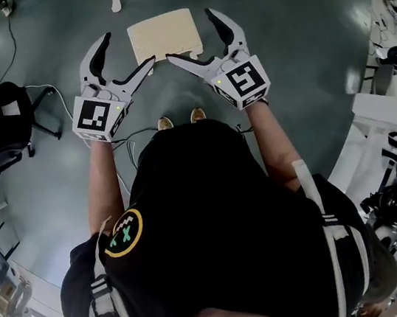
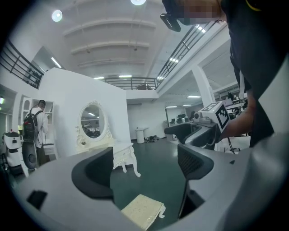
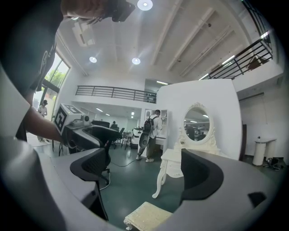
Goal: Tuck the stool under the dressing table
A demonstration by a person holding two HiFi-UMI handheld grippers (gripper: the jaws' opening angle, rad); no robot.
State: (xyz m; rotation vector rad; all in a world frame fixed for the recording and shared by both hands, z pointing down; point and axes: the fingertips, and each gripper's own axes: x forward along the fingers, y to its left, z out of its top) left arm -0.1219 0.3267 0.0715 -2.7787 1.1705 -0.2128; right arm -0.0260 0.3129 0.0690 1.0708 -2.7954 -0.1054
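Looking down on a small cream stool (image 1: pixel 164 36), upright on the dark green floor (image 1: pixel 291 35), just ahead of the person's shoes (image 1: pixel 165 123) and well short of the dressing table (image 2: pixel 123 152), whose white carved legs barely enter the top edge of the head view. Flanked by the left tool (image 1: pixel 129 51) and the right tool (image 1: pixel 190 36), both spread wide and gripping nothing, held higher than the seat and not touching it.

Probably light and rigid: flat, textured top, perhaps padded, on short curved legs. Should slide readily over the smooth floor, yet liable to twist or tip if pushed from one side only. Best taken by the two opposite side edges of the seat, one tool to each, pads on the firm rim rather than on the top. Slender legs, so better left alone. Worth keeping square to the gap between the table's legs.

No containers in play. Nothing on the stool's seat. Cannot tell whether the dressing table has a drawer, or what lies on its top below the oval mirror (image 2: pixel 93 121).
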